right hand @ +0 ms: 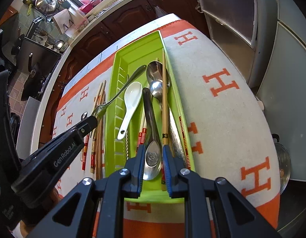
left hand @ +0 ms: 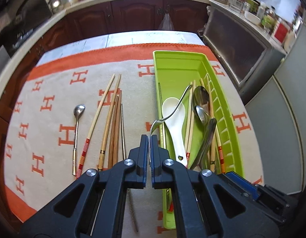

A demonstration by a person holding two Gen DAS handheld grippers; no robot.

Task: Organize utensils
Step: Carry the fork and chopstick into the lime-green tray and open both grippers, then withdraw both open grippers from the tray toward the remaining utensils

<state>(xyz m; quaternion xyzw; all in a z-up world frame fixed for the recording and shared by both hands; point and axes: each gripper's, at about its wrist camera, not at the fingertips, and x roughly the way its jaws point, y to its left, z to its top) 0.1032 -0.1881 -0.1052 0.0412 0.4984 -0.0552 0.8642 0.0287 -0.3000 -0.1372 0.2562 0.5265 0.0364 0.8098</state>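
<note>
Green plastic tray (left hand: 194, 63) is your landmark on the orange-and-cream cloth (left hand: 54, 103). Your left gripper (left hand: 148, 138) has its fingers pinched tight on the tine end of a steel fork (left hand: 172, 107), whose handle reaches over the tray's left wall, above the white ceramic spoon (left hand: 173, 117) inside. Your right gripper (right hand: 153, 164) stands slightly parted over the tray's near end, a dark-handled spoon's bowl (right hand: 152, 158) between its pads; whether they press it, you cannot tell. Left of the tray lie chopsticks (left hand: 111, 123) and a small teaspoon (left hand: 76, 130).
</note>
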